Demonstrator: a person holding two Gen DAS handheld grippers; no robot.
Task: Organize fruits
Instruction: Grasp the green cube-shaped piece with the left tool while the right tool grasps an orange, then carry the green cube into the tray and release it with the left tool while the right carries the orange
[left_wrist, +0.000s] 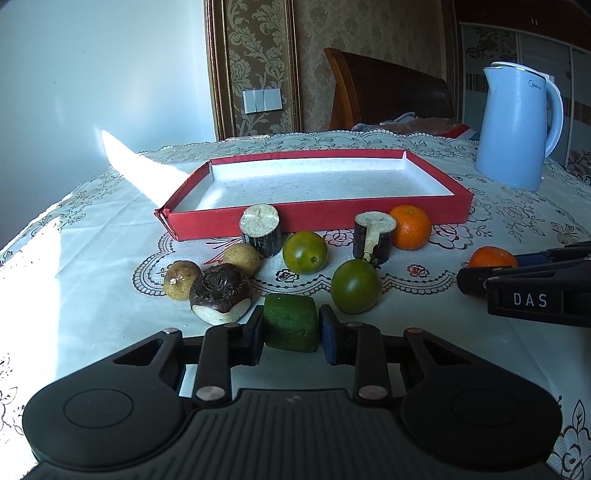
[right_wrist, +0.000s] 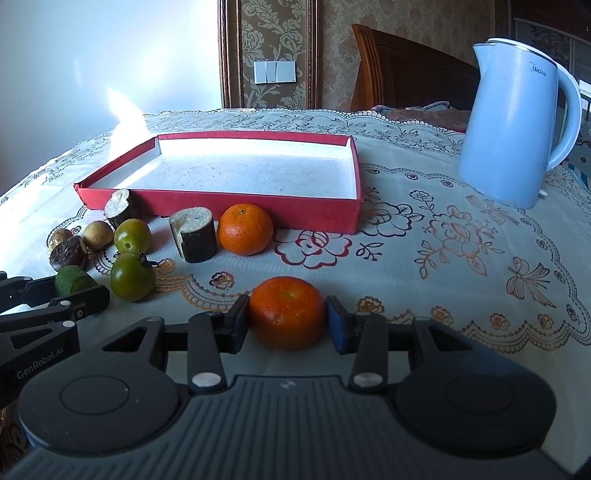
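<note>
Your left gripper (left_wrist: 290, 334) is clamped on the green chunk (left_wrist: 290, 323), your right gripper (right_wrist: 287, 320) on the near orange (right_wrist: 287, 312); both sit by the table's near edge. Risk, as I judge it: lifting the chunk could knock the water chestnut (left_wrist: 220, 293) just beside it, and round fruit rolls. The red tray (left_wrist: 280, 218), mid-table, holds nothing.

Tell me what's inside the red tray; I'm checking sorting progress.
The red tray shows only its bare white speckled floor; no fruit inside. The near wall hides a thin strip of floor.
</note>
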